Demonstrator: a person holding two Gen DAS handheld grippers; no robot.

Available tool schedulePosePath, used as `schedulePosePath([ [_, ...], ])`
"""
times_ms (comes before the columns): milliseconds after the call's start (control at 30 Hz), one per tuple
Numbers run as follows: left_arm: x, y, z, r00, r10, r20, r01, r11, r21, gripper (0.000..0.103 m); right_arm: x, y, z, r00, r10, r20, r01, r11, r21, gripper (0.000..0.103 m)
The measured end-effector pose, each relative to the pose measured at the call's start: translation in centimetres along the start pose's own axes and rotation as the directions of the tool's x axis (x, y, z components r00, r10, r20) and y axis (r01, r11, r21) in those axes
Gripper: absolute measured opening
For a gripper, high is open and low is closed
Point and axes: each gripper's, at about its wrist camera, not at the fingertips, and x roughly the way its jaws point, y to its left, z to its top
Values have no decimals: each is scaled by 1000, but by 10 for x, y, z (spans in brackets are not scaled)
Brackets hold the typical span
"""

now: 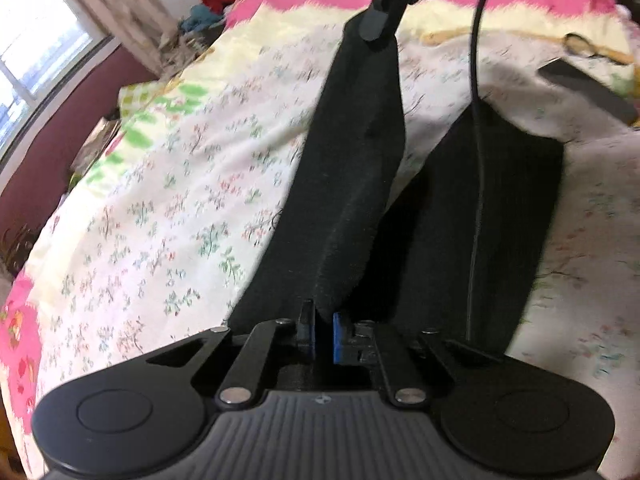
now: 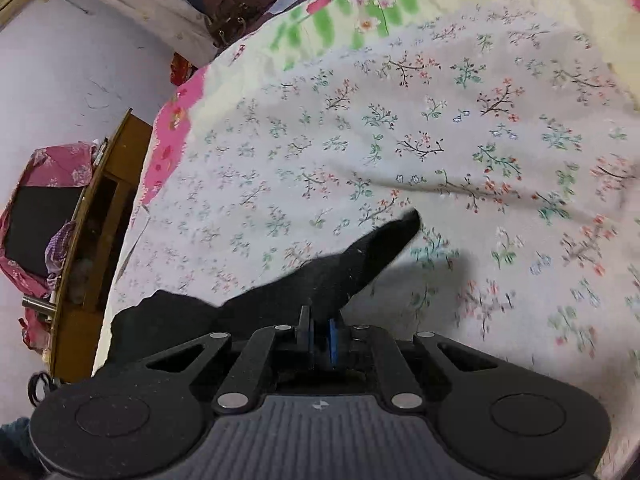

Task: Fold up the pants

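Observation:
Black pants (image 1: 352,184) lie on a floral bedsheet (image 1: 168,200). In the left wrist view my left gripper (image 1: 322,332) is shut on the near end of one leg, with the cloth pinched between the blue pads. That leg stretches, lifted, up to my right gripper (image 1: 374,30) at the top, which holds its far end. The other leg (image 1: 492,220) rests flat on the bed to the right. In the right wrist view my right gripper (image 2: 320,336) is shut on the black cloth (image 2: 360,264), and a corner of it sticks out past the fingers above the sheet.
A black cable (image 1: 476,120) hangs down over the flat leg. A dark flat object (image 1: 588,88) lies on the bed at the far right. A window (image 1: 36,52) and clutter line the left side. A wooden table (image 2: 100,220) stands beside the bed.

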Motion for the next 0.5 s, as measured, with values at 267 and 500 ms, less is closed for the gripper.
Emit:
schedulePosePath([
  [267,-18,-27,-9,999,-43,17,41,993,106,20,-16,-19,-57,994,-107,-28,109,991,74,0],
  [500,-6,-59,-30,996,-92,-13,93,984,154,20,22,-56,-108,977,-182,-114,197,970,140,0],
])
